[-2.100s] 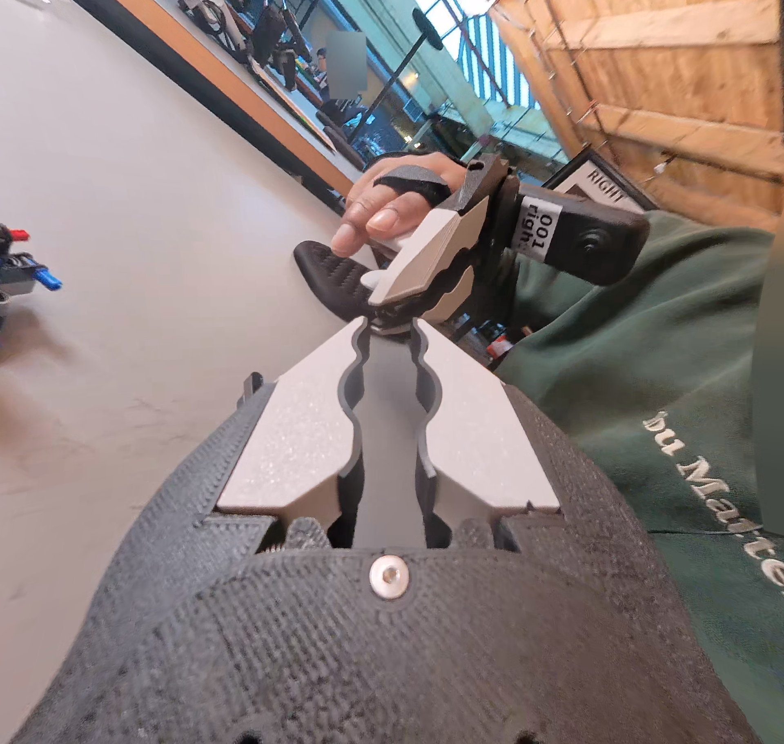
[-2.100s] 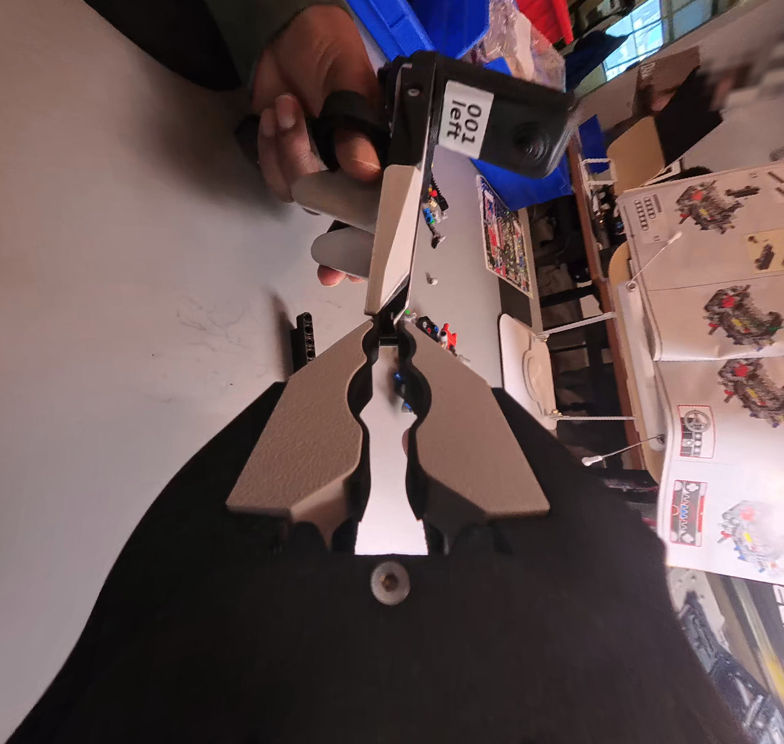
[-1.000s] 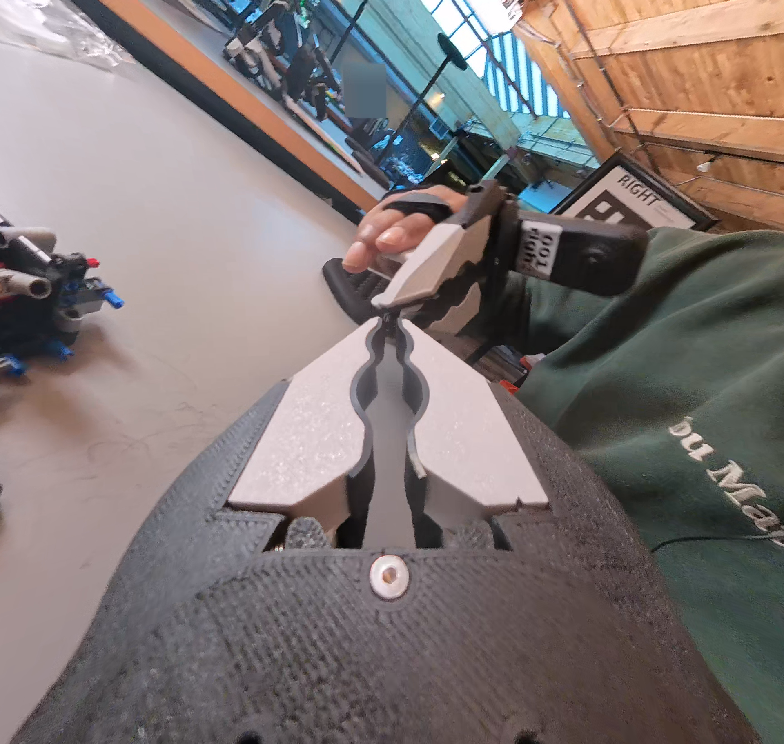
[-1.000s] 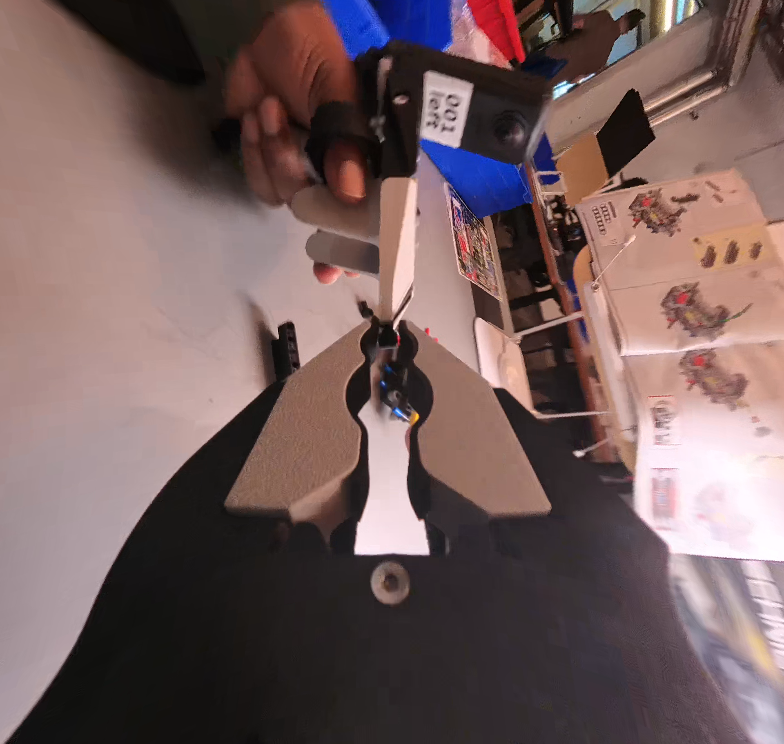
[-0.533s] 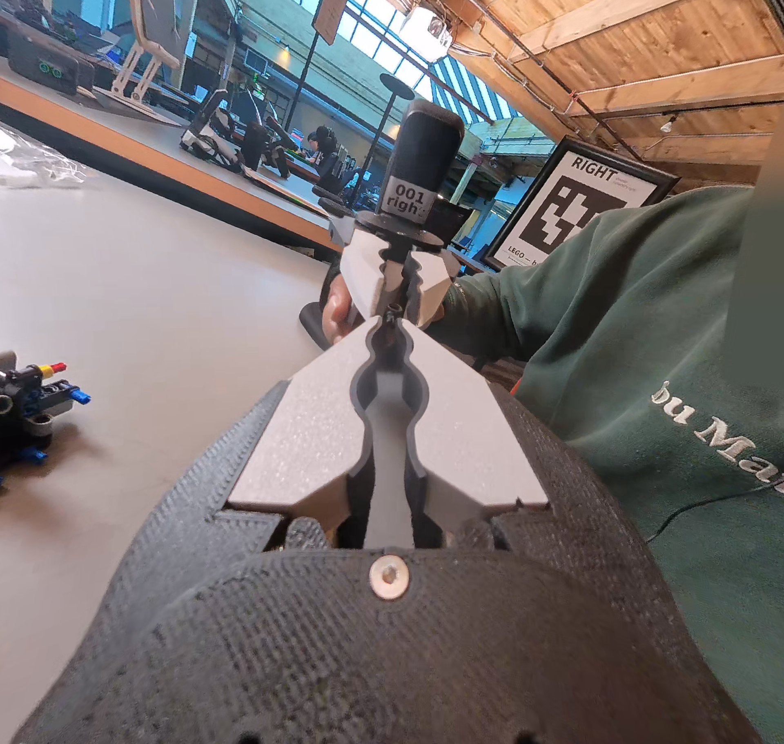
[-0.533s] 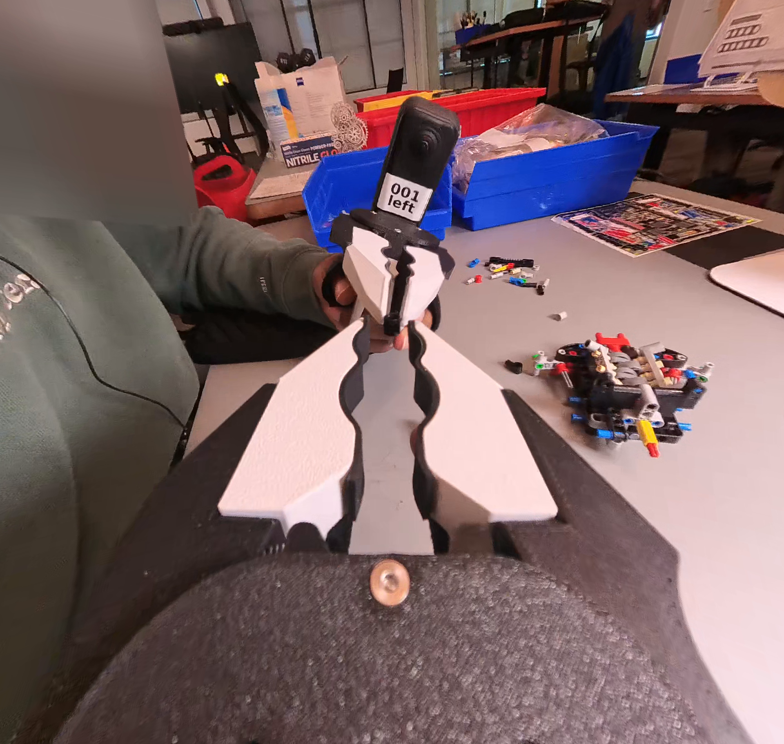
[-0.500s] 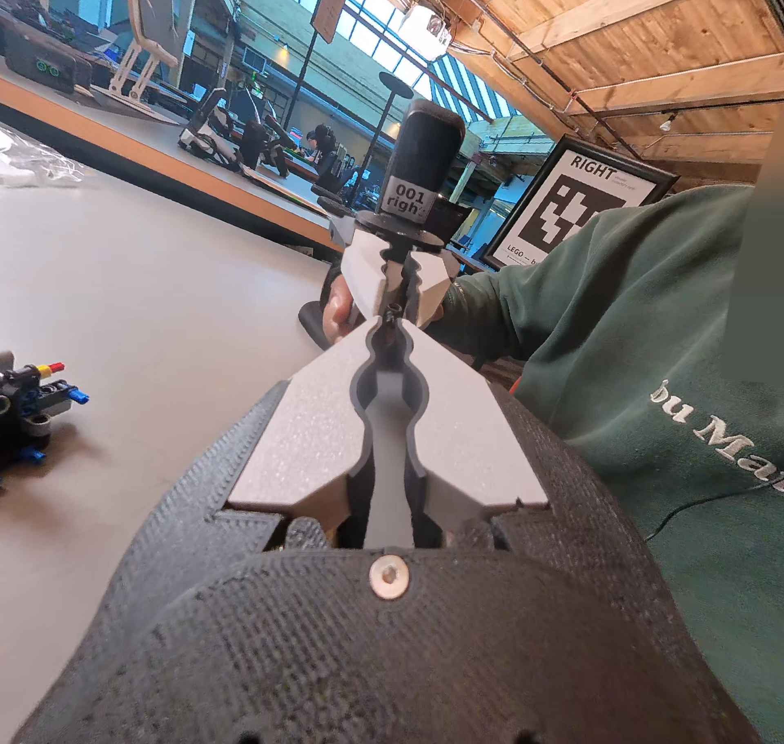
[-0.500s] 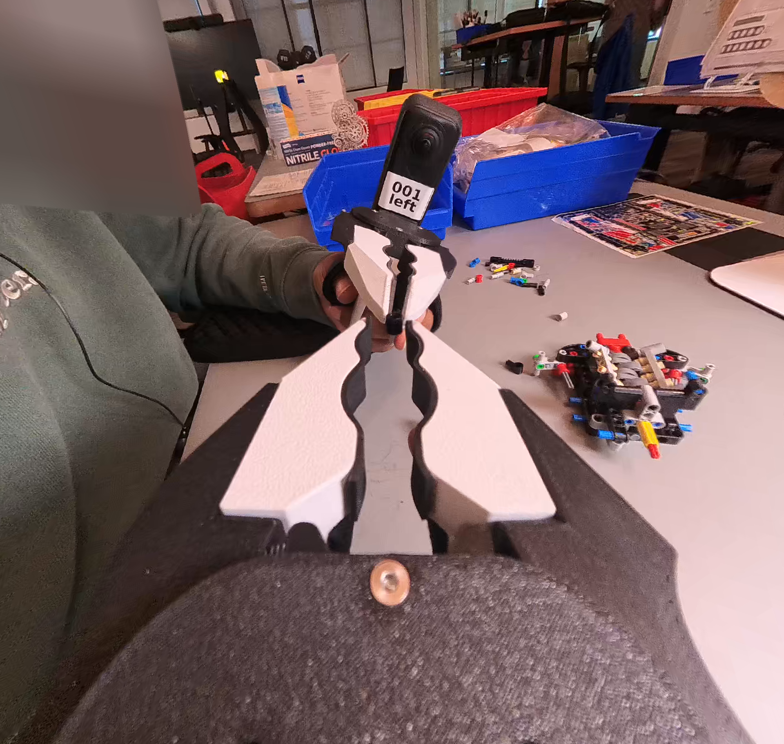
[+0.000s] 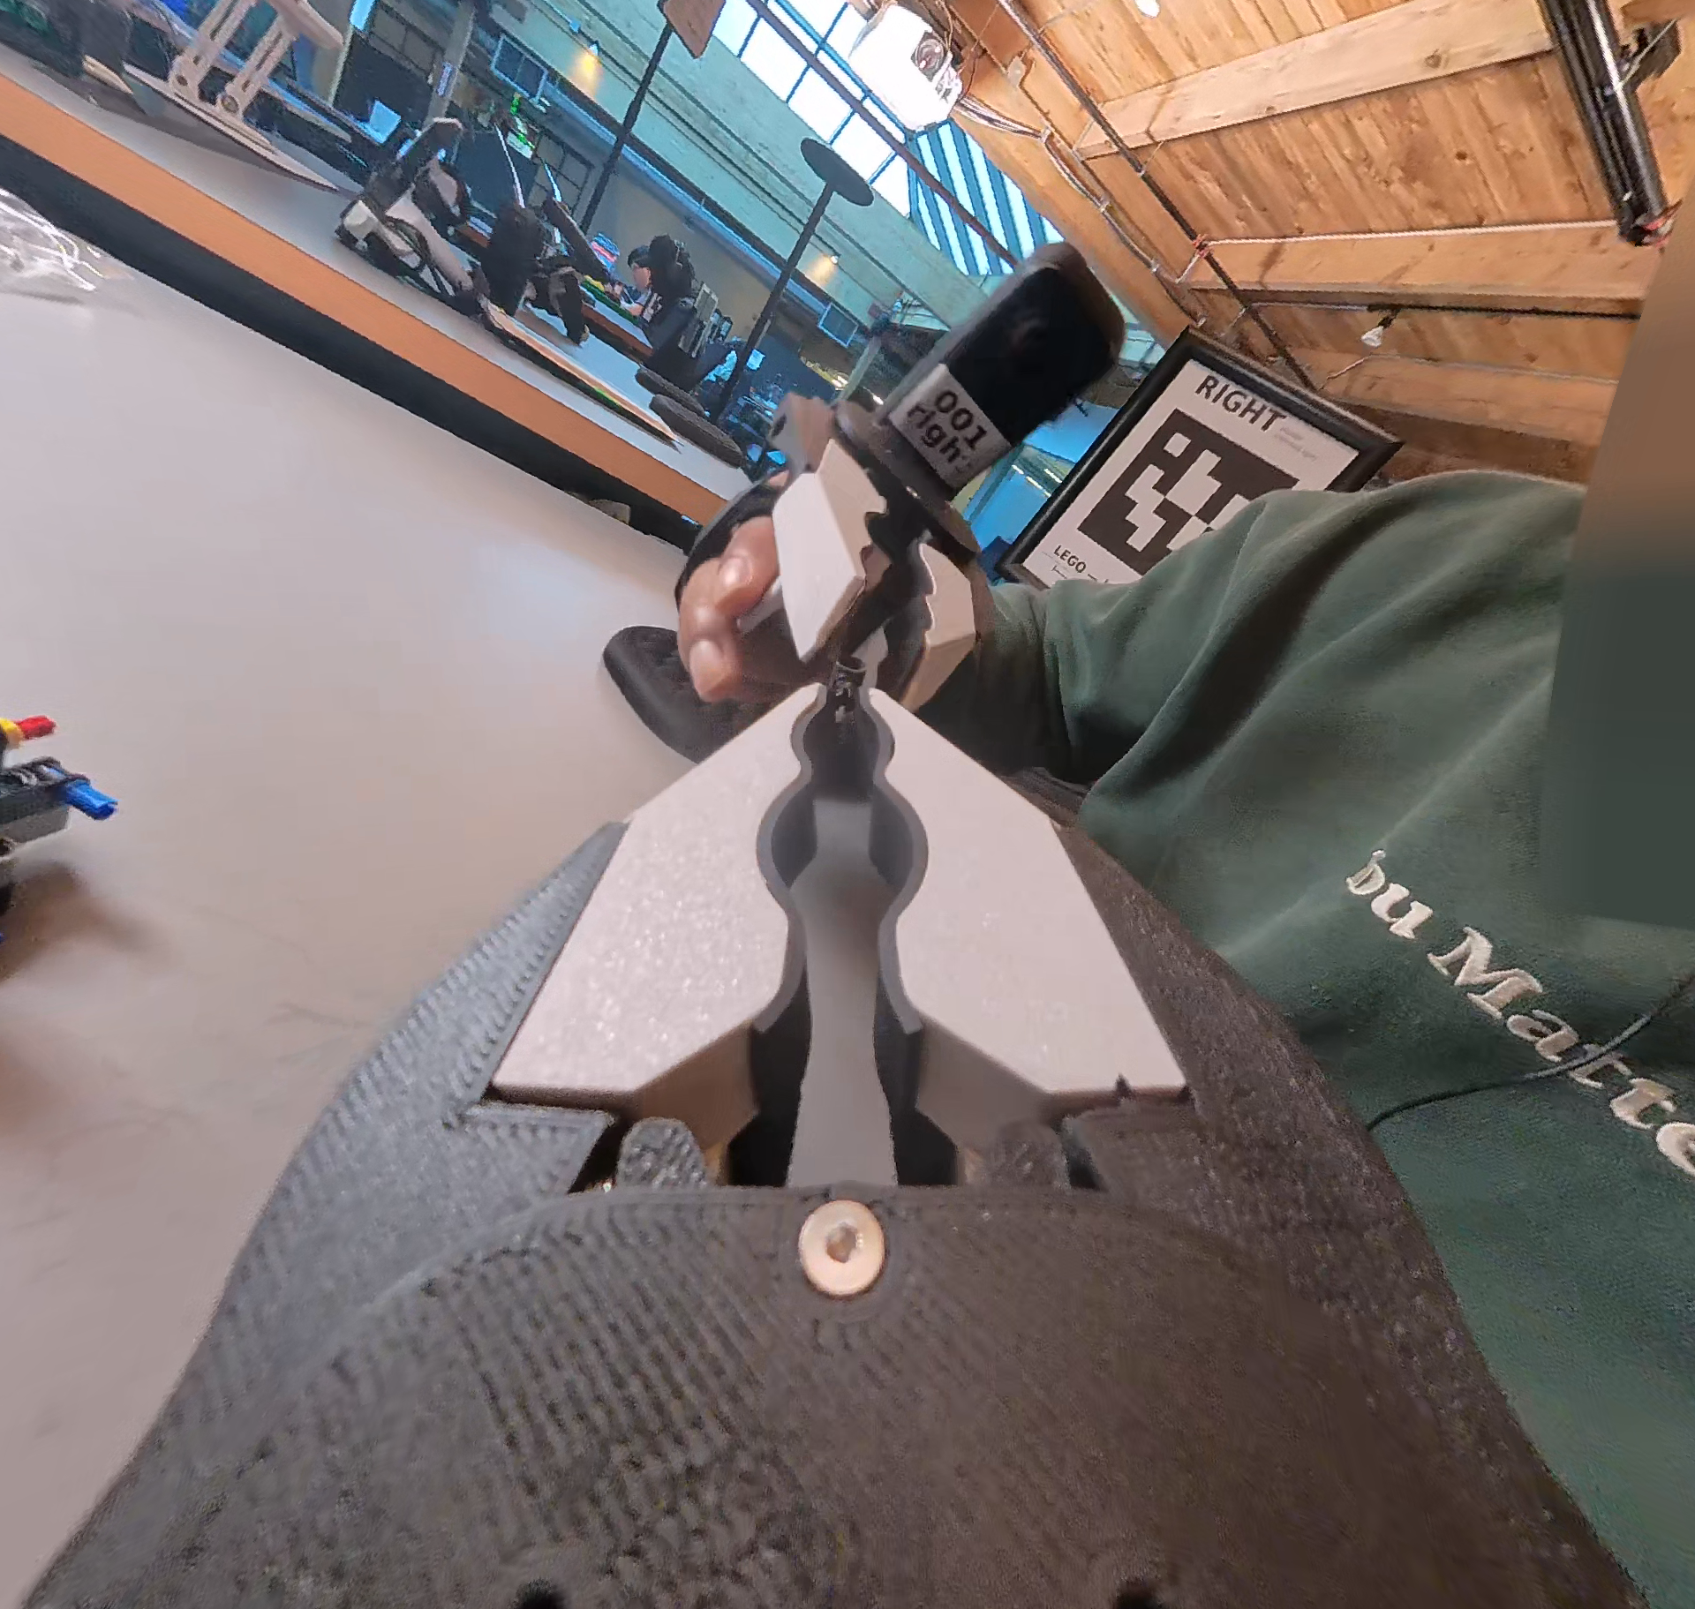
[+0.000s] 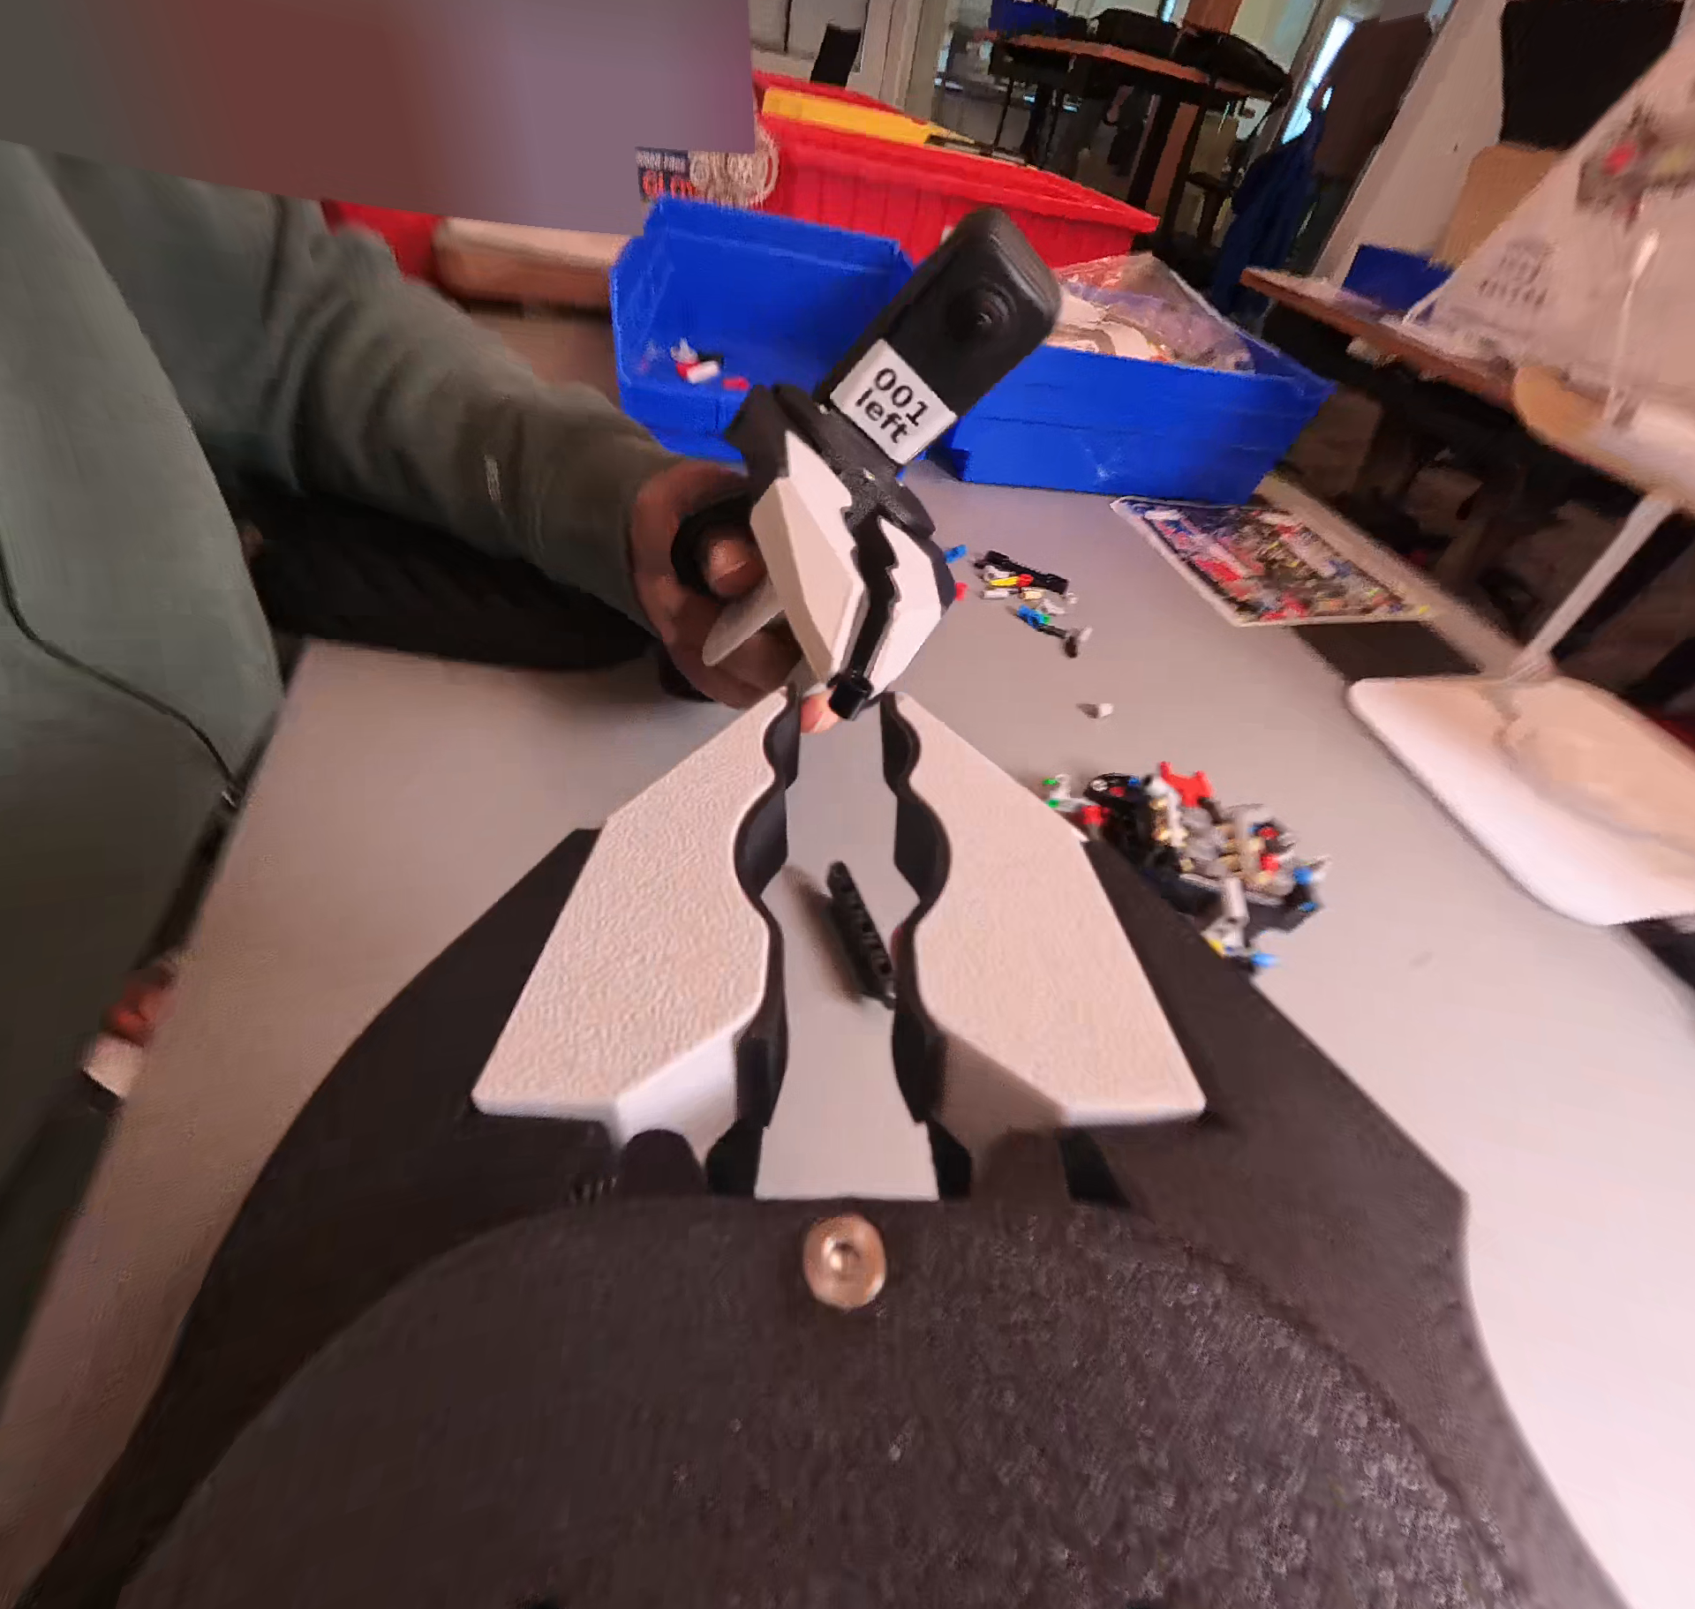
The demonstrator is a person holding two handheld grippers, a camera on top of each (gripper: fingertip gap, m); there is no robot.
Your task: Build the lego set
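Observation:
My left gripper (image 9: 842, 714) is shut on a small black pin (image 10: 848, 700) held in the air above the grey table (image 10: 1284, 1106). My right gripper (image 10: 836, 705) is open, and its tips lie on either side of that pin without gripping it. The two grippers face each other tip to tip; the right one also shows in the left wrist view (image 9: 871, 657), and the left one in the right wrist view (image 10: 858, 680). A black beam (image 10: 862, 932) lies on the table below. The part-built lego model (image 10: 1192, 841) sits to the right, and also at the left edge of the left wrist view (image 9: 41, 795).
Loose small pieces (image 10: 1027, 593) lie farther back, next to a printed sheet (image 10: 1266, 565). Blue bins (image 10: 1128, 410) and a red bin (image 10: 917, 180) stand behind. A white stand base (image 10: 1541, 785) is at the right. A person's green sleeve (image 10: 367, 391) is on the left.
My right gripper has opened wider and let go of the black pin, which stays in my left gripper. Both grippers have turned upright from lying sideways, then tilted a little.

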